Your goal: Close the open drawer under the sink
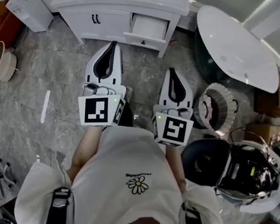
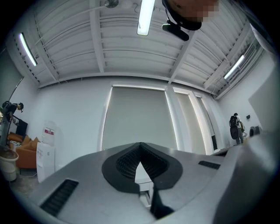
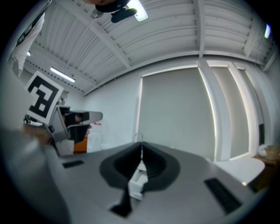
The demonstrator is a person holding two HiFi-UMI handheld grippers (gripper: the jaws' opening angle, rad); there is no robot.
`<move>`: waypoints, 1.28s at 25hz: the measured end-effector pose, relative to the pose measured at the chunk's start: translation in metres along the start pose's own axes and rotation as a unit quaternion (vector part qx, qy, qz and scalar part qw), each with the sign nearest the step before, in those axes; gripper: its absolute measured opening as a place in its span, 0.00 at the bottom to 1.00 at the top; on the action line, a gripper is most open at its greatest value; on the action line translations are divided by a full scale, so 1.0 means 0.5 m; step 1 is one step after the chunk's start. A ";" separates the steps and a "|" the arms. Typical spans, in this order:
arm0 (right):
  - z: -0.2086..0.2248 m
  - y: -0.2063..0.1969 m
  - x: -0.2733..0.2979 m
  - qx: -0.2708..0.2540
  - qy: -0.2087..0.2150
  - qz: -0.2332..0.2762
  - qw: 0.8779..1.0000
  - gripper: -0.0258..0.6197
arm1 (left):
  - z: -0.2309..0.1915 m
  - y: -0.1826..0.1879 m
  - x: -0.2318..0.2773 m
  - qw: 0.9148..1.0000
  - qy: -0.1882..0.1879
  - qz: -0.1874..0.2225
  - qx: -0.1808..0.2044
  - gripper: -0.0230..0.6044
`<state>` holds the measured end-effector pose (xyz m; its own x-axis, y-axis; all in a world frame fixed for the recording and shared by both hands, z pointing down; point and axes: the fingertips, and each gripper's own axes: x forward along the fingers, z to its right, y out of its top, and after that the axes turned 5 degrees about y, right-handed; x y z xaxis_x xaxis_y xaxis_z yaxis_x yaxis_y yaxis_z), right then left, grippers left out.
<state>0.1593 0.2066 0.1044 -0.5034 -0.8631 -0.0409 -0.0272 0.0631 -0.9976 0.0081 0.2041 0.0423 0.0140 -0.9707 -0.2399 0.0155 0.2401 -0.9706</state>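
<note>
The drawer [image 1: 148, 27] stands pulled out of the right half of the sink cabinet [image 1: 98, 23], at the top of the head view. Its white inside shows, and its front panel with the small dark knob [image 1: 143, 42] juts toward you past the closed doors beside it. So nothing of the task is done yet: the whole push remains.

A stretch of grey marble floor [image 1: 145, 71] lies between the drawer front and your tools. Your left gripper [image 1: 112, 45] is the nearer one, its tip just short of the cabinet base and a little left of the drawer. Its jaws are pressed together at the tip with nothing between them. Your right gripper [image 1: 172, 72] sits further back and slightly right of the drawer, jaws likewise closed and empty. Neither touches the drawer.

What is left, by my reading, is to bring one closed tip up to the drawer front and press it in until it sits flush. The bathtub [image 1: 233, 39] to the right is well clear.
</note>
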 end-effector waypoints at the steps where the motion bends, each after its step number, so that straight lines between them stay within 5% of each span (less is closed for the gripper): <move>1: 0.000 -0.004 0.012 0.000 0.000 -0.004 1.000 0.09 | -0.009 -0.008 0.010 1.000 0.002 -0.002 0.000 0.07; 9: 0.006 -0.056 0.146 -0.003 -0.007 -0.041 0.999 0.09 | -0.093 -0.085 0.130 1.000 0.009 -0.023 -0.015 0.07; 26: 0.033 -0.101 0.533 0.009 -0.032 -0.100 0.994 0.09 | -0.244 -0.215 0.485 0.996 -0.038 -0.063 -0.049 0.07; 32: 0.036 -0.127 0.591 0.018 -0.027 -0.120 0.992 0.09 | -0.269 -0.244 0.556 0.996 -0.050 -0.065 -0.035 0.07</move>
<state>0.0278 -0.0612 0.1546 -0.4385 -0.8773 0.1953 -0.1089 -0.1638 -0.9805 -0.1246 -0.0964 0.0916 0.1153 -0.9869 -0.1127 -0.0456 0.1081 -0.9931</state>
